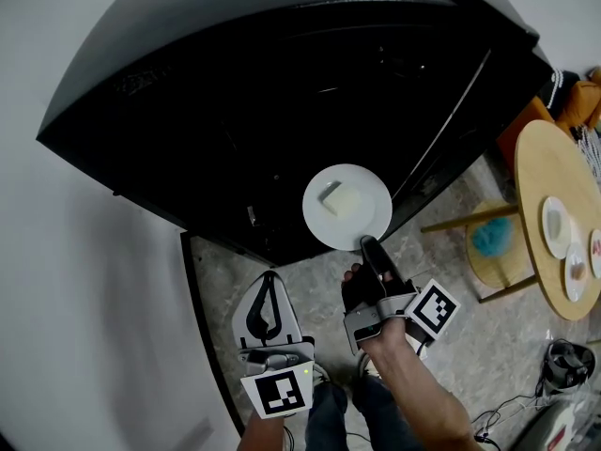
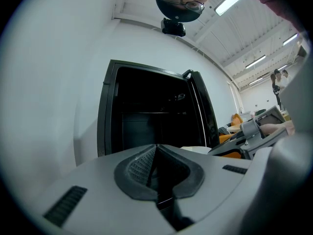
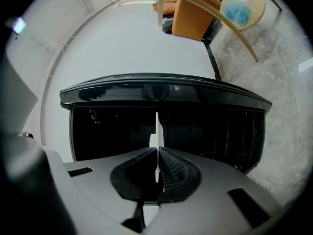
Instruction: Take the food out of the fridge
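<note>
Step in hand: lifting out. My right tongs [image 1: 368, 245] are clamped on the near rim of the white plate [image 1: 362, 222]. A pale block of food [image 1: 335, 198] sits on the plate, at the front edge of the open fridge [image 1: 225, 111]. My left tongs [image 1: 268, 310] are closed on nothing, low beside the right.

Next, I judge: draw the plate clear and keep it level. The round counter [image 1: 537, 172] to the right looks the likely landing place.

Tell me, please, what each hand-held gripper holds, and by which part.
The right hand-held gripper is shut on the near rim of the white plate, which carries a pale block of food. The left hand-held gripper holds nothing; its jaws are together.
</note>
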`<state>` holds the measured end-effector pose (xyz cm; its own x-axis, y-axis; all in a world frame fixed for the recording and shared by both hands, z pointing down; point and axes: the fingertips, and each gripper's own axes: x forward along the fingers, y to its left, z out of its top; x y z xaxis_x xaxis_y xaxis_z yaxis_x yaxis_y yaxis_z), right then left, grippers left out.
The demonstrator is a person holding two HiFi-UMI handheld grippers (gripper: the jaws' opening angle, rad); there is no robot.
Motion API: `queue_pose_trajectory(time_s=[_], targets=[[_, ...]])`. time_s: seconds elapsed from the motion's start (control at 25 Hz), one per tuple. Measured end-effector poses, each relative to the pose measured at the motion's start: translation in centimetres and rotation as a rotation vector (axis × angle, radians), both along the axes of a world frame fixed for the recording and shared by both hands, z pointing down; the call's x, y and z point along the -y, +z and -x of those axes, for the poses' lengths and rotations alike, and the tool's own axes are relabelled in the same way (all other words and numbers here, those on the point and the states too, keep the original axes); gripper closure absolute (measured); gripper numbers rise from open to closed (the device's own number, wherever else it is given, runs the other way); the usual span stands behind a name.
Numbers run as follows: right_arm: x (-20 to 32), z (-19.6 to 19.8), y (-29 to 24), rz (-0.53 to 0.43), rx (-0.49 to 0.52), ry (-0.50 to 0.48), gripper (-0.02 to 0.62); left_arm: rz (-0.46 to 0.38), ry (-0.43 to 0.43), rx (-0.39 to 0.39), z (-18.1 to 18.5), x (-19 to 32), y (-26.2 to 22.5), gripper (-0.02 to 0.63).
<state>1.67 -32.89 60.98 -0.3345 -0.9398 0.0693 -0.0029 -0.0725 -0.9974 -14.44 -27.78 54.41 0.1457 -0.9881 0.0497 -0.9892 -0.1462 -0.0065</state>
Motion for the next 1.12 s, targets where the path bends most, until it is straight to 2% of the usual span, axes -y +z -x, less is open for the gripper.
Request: queue_pose_trajectory(time_s=[1.12], targets=[[-7.8,-1.6,-1.7,0.047,0.02,-0.019,0.566,-0.006,0.002,0.003,-0.7,0.0,-0.2,0.592]])
